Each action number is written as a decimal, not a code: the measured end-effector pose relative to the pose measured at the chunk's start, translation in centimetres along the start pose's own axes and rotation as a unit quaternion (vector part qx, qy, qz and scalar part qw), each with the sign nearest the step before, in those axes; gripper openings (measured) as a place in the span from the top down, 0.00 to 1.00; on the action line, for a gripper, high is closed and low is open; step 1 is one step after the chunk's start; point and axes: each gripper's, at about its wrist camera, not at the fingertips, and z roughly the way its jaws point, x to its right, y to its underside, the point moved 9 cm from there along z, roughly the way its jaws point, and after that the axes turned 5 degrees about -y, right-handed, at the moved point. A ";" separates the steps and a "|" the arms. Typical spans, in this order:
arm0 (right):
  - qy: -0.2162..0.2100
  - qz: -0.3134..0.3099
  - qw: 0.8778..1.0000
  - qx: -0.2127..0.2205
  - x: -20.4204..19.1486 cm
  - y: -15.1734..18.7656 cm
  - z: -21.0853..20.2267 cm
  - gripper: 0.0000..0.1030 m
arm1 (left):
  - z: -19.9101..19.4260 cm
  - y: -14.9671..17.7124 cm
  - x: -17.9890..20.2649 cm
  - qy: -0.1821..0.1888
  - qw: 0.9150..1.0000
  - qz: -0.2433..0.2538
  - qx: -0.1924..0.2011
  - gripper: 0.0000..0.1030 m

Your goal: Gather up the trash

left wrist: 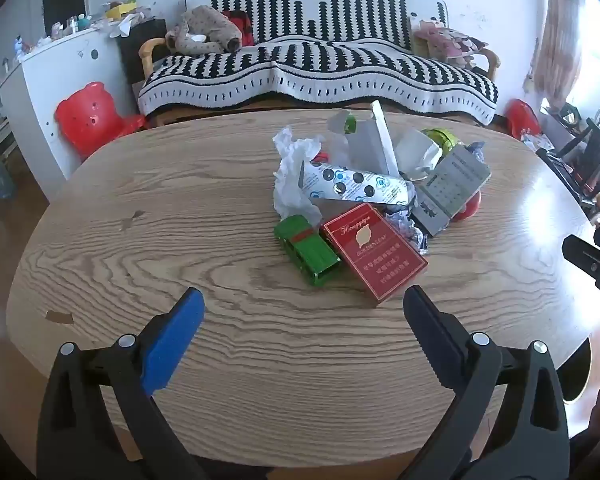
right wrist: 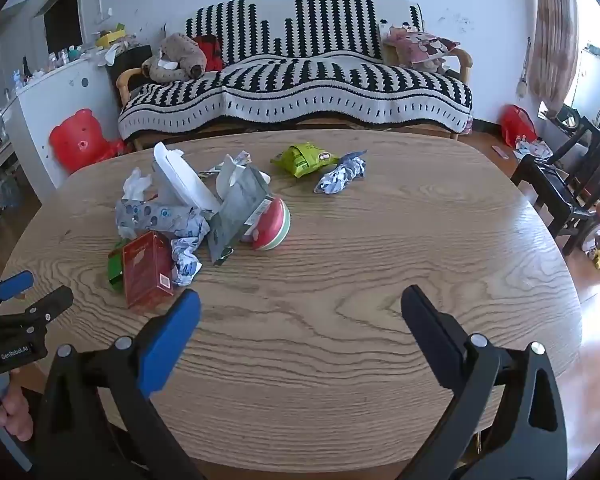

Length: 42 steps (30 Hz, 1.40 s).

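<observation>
A heap of trash lies on the oval wooden table: a red cigarette pack, a green toy car, crumpled white tissue, a spotted wrapper, grey cardboard and a red-and-green watermelon-like piece. Apart from the heap lie a green snack bag and a crumpled foil wrapper. My left gripper hangs open above the table, just short of the red pack. My right gripper is open over bare wood, right of the heap. Nothing is between either pair of fingers.
Behind the table stands a sofa under a black-and-white blanket, with a plush toy and cushion. A white cabinet and a red bear-shaped stool stand at the left. Dark chairs stand at the right.
</observation>
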 end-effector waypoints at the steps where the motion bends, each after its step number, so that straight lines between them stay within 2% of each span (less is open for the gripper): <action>1: 0.000 -0.001 1.000 -0.001 0.0 0.0 0.0 0.06 | 0.0 0.0 0.0 0.001 1.000 0.000 0.000 0.06; 42: -0.008 0.001 1.000 0.007 -0.2 -0.2 -0.7 0.06 | 0.2 0.1 -0.1 0.004 1.000 -0.007 -0.005 0.06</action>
